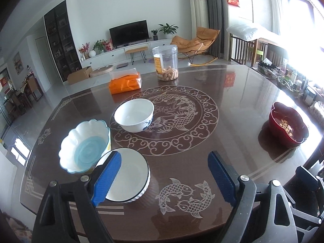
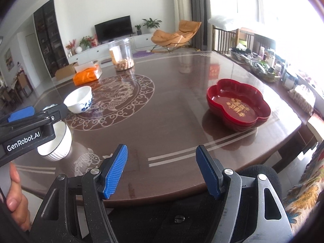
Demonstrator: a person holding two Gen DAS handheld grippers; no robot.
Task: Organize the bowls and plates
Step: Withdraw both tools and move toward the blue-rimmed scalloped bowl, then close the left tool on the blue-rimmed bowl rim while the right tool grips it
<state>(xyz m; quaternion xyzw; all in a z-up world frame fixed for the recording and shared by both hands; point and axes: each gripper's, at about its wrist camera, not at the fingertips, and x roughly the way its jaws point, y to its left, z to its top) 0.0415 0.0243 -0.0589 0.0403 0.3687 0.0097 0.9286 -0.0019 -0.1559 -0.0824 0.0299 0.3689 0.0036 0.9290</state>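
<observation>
**Four dishes lying spread on the table, both grippers hanging open and empty**

Item 1. Left gripper (image 1: 165, 177): fingers standing wide apart, holding nothing. The white ribbed plate (image 1: 129, 179) is sitting at about 9 o'clock of the gap, its near rim passing under the left pad (image 1: 107, 177); whether the pad is touching it cannot be told. The plate lies flat and round, so no long axis is governing the approach; only the rim is offering a bite.

Item 2. Scalloped blue-centred bowl (image 1: 86, 146): sitting at 10 o'clock, just beside the plate, rims touching or nearly so.

Item 3. White bowl with blue painting (image 1: 134, 114): standing upright at 11 o'clock, apart from the other two, on the edge of the carved fish medallion.

Item 4. Right gripper (image 2: 162, 171): fingers likewise apart and empty, hovering over the table's (image 2: 172, 121) near edge. The red lobed dish (image 2: 239, 105) is lying at 1 o'clock, well apart, with bare tabletop between.

Judgement: the left gripper is the nearer to the three white pieces, the right to the red dish. Open room is lying through the middle; the tissue pack (image 1: 125, 82) and snack jar (image 1: 165, 62) are standing far at 12 o'clock, out of the way. The crowding of plate and scalloped bowl is looking like the one tight spot.
</observation>
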